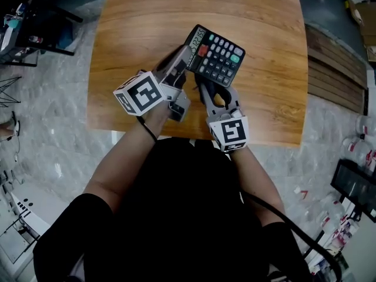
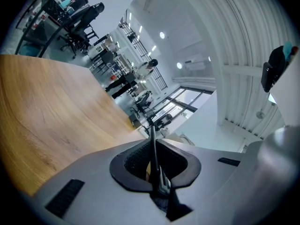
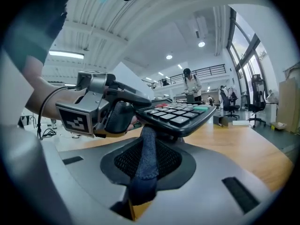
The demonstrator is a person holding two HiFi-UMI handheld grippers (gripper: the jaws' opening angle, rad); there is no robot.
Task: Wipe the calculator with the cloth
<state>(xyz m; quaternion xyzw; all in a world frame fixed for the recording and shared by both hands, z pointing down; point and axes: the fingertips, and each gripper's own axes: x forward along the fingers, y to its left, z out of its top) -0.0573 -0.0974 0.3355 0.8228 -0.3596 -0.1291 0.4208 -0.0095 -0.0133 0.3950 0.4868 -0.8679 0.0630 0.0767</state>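
Head view is showing me the calculator (image 1: pixel 214 54) near the middle of the frame, over the wooden table (image 1: pixel 264 104). Its long axis is running from the left and slightly up to the right and slightly down. The display end is pointing to the left, and the key face is looking up toward the camera.

The left gripper (image 1: pixel 183 60) is reaching in from the lower left and is clamping this display end. In the left gripper view its jaws are standing almost together, and the calculator (image 2: pixel 153 142) is sitting edge-on between the pads as a thin dark line, so the grip is on it.

The right gripper (image 1: pixel 215 94) is lying just below the calculator in the head view. In the right gripper view its jaws are pressing on a dark blue-grey cloth (image 3: pixel 146 149), folded into a narrow strip. The strip is standing up from the jaws, and its top is meeting the near lower edge of the calculator (image 3: pixel 180 115), which is hanging clear of the table (image 3: pixel 243 149).
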